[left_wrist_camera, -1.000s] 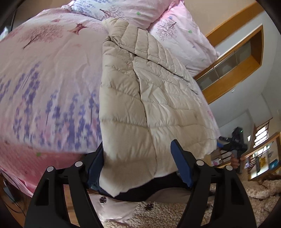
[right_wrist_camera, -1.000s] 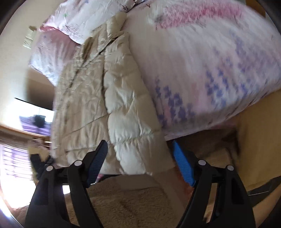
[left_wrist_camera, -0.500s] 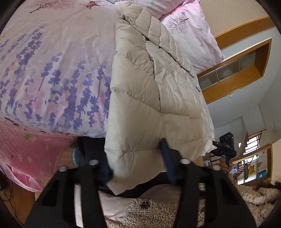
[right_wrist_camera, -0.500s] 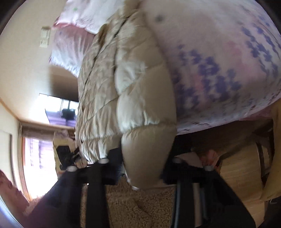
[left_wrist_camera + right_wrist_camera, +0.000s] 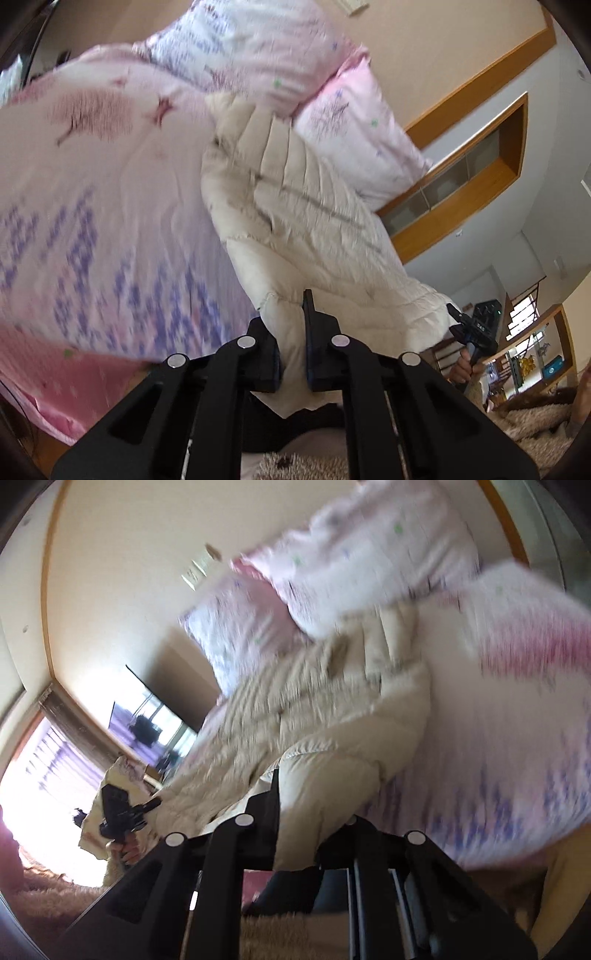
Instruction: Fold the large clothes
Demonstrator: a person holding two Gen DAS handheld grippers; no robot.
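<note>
the hem of the coat (image 5: 317,236), laid lengthwise on the bed (image 5: 92,206), is clamped by the left gripper (image 5: 291,354) and right gripper (image 5: 295,827), jaws just closed; the lengthwise fold seems done, the crosswise fold remains.

No readable text, label, brand or number anywhere; both views motion-blurred.
</note>
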